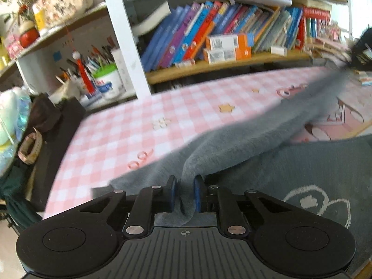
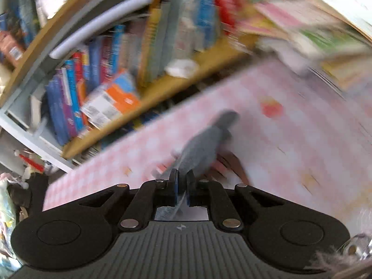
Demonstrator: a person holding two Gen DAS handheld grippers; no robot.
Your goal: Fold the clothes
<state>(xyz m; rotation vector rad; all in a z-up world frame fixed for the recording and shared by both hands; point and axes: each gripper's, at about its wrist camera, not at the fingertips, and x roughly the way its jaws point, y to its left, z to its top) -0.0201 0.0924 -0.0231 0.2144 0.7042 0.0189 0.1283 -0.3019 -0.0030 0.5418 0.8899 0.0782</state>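
Big bookshelf (image 1: 209, 34) fills the far side, packed with leaning colourful books (image 1: 197, 32), and the right wrist view, badly smeared by blur, catches the same shelf (image 2: 144, 86) tilted. In front of it runs the table under a pink-and-white checked cloth (image 1: 121, 134), seen again from the right wrist (image 2: 279, 144). Across the cloth lies the grey sweater (image 1: 244, 139), fuzzy knit with a pale outlined motif on its near right part, one long stretch of it lifted and running off towards the far right. Far left on the desk, a white tub of pens (image 1: 108, 81) beside a red tassel. Down to the tools: the left gripper (image 1: 185, 191) has its blue-padded jaws narrow, pinching a fold of the sweater between them. The right gripper (image 2: 182, 187) is nearly closed too, clamped on a thin grey end of the sweater (image 2: 204, 148) that sticks out beyond its tips above the cloth.
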